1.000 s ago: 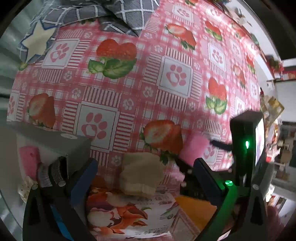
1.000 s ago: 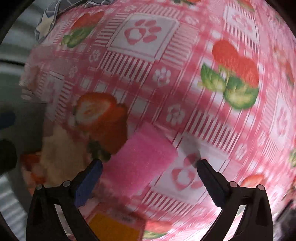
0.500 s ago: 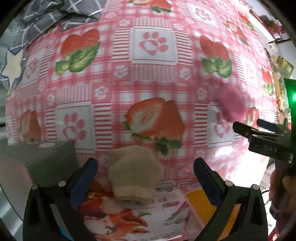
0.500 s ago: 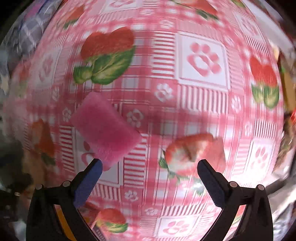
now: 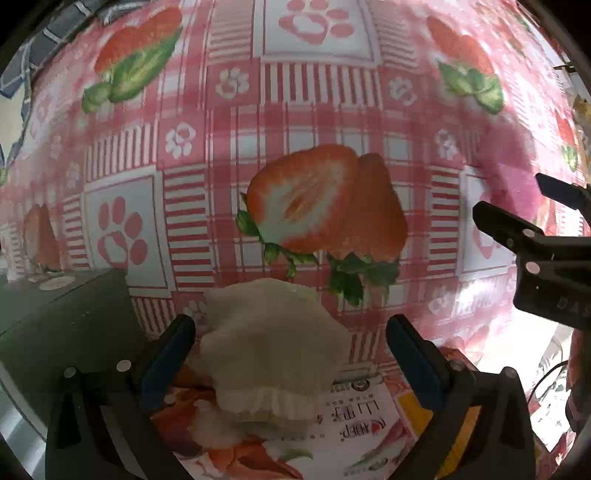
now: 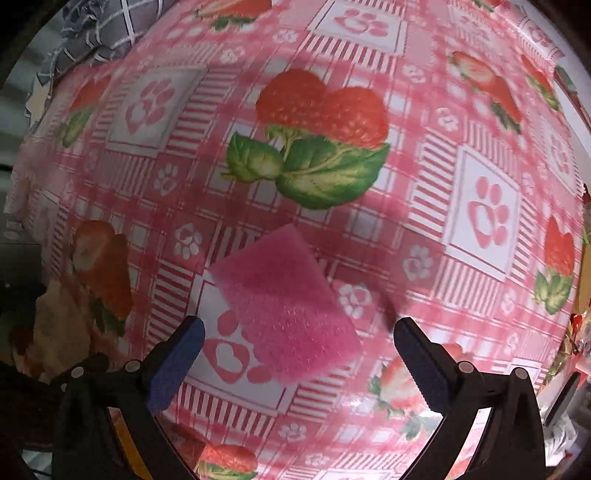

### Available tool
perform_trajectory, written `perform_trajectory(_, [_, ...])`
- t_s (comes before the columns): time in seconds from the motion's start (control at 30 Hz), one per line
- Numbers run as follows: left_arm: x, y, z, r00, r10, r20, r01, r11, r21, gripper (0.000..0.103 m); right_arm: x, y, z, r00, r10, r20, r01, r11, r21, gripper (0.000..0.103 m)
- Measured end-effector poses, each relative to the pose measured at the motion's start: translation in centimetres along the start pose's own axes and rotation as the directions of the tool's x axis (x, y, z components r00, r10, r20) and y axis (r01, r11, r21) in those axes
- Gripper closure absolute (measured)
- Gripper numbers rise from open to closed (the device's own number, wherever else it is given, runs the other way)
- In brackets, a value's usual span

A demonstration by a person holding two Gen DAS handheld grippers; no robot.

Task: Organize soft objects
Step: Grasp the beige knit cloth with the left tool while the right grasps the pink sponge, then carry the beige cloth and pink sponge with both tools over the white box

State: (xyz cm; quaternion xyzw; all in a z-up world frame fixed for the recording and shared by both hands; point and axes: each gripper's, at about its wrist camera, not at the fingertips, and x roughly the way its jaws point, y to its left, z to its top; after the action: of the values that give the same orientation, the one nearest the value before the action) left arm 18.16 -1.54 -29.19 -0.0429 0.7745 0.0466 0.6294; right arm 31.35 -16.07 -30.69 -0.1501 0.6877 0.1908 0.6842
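Starting far left in left wrist view: dark grey box (image 5: 62,314) sits on the surface (image 5: 332,110), which has a pink check cloth w/ strawberries & paw prints. Just right of the box, left tongs (image 5: 290,354) spread wide open, holding nothing; cream knitted item (image 5: 273,339) lies between the two fingers, partly on a printed packet (image 5: 332,435) at bottom edge, partly on the cloth. Can't tell if either finger touches it. Further right, black body of the other tool shows at frame edge. In right wrist view, left to right: grey check fabric (image 6: 99,33) bunched at top-left corner; same cream item blurred at left edge; right tongs (image 6: 297,354) also wide open, empty. Pink sponge (image 6: 288,306) lies flat on the cloth between & just ahead of the fingers, nearer the left finger, turned at an angle to them, touching neither as far as visible. Right of it only cloth pattern; bits of clutter at far right edge too blurred to ID.
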Motion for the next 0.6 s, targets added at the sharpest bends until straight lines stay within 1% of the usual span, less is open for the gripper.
perform_trajectory(0.07, [0.7, -0.1, 0.0, 1.0, -0.003, -0.014, 0.002, 1.0, -0.009, 0.0, -0.1, 0.2, 0.7, 1.0, -0.01, 0.009, 0.01, 1.0, -0.013, 0.0])
perform_trajectory(0.17, [1.4, -0.4, -0.3, 1.0, 0.008, -0.02, -0.009, 1.0, -0.011, 0.0, 0.1, 0.9, 0.4, 1.0, -0.009, 0.021, 0.01, 1.0, -0.013, 0.0])
perform_trajectory(0.27, [1.9, -0.9, -0.3, 0.999, 0.023, -0.028, -0.023, 1.0, -0.006, 0.0, 0.4, 2.1, -2.2, 0.999, -0.011, 0.031, 0.011, 1.0, -0.012, 0.0])
perform_trajectory(0.33, [2.4, -1.6, 0.0, 0.999, 0.026, -0.04, -0.026, 1.0, -0.006, 0.0, 0.4, 2.0, -2.5, 1.0, -0.012, 0.021, 0.012, 1.0, -0.022, 0.0])
perform_trajectory(0.37, [2.5, -1.7, 0.1, 0.998, 0.026, -0.054, -0.026, 1.0, -0.006, 0.0, 0.3, 2.2, -2.8, 1.0, -0.012, 0.014, 0.012, 1.0, -0.016, 0.0])
perform_trajectory(0.4, [2.8, -1.9, 1.2, 0.996, 0.027, -0.08, -0.028, 1.0, -0.002, 0.0, 0.4, 2.4, -3.2, 1.0, -0.012, 0.007, 0.012, 1.0, 0.0, 0.0])
perform_trajectory(0.43, [3.0, -2.1, 1.4, 0.995, 0.029, -0.096, -0.029, 1.0, 0.003, 0.0, 0.7, 2.3, -3.0, 1.0, -0.013, 0.002, 0.013, 1.0, 0.017, 0.0])
perform_trajectory(0.47, [3.1, -2.1, 1.6, 0.995, 0.029, -0.099, -0.029, 1.0, 0.006, 0.0, 0.8, 2.1, -3.0, 1.0, -0.016, 0.006, 0.016, 1.0, 0.02, 0.003])
perform_trajectory(0.53, [3.2, -1.8, 1.6, 0.996, 0.024, -0.083, -0.024, 1.0, 0.005, 0.004, 0.3, 2.1, -3.5, 0.999, -0.019, 0.029, 0.018, 1.0, 0.012, 0.016])
perform_trajectory(0.57, [3.0, -1.9, 1.4, 0.997, 0.025, -0.07, -0.024, 1.0, 0.009, 0.006, -0.2, 2.2, -3.8, 0.999, -0.019, 0.042, 0.019, 1.0, -0.001, 0.029])
perform_trajectory(0.6, [2.8, -2.1, 1.1, 0.998, 0.026, -0.057, -0.025, 1.0, 0.016, 0.012, -0.7, 2.3, -4.0, 0.998, -0.02, 0.056, 0.021, 1.0, -0.017, 0.048])
